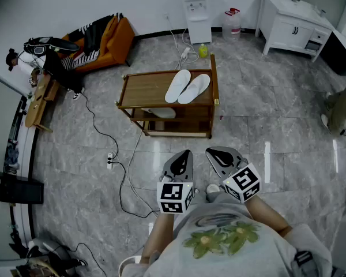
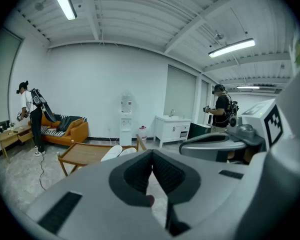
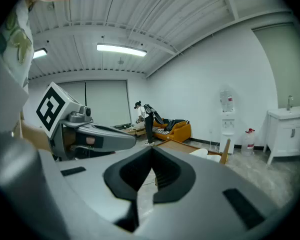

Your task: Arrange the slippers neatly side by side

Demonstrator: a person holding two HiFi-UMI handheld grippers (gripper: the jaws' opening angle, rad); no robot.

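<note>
Two white slippers lie side by side, toes touching, on the top of a low wooden table. They show again in the left gripper view, the slippers just beyond the jaws, and in the right gripper view as a pale slipper edge. My left gripper and right gripper hover close together over the floor, well short of the table. Both are shut with nothing between their jaws. Each gripper shows in the other's view: the right gripper body and the left gripper body.
An orange sofa stands far left, a water dispenser and white cabinet at the back. Cables and a power strip trail over the floor left of me. Two other people stand further off.
</note>
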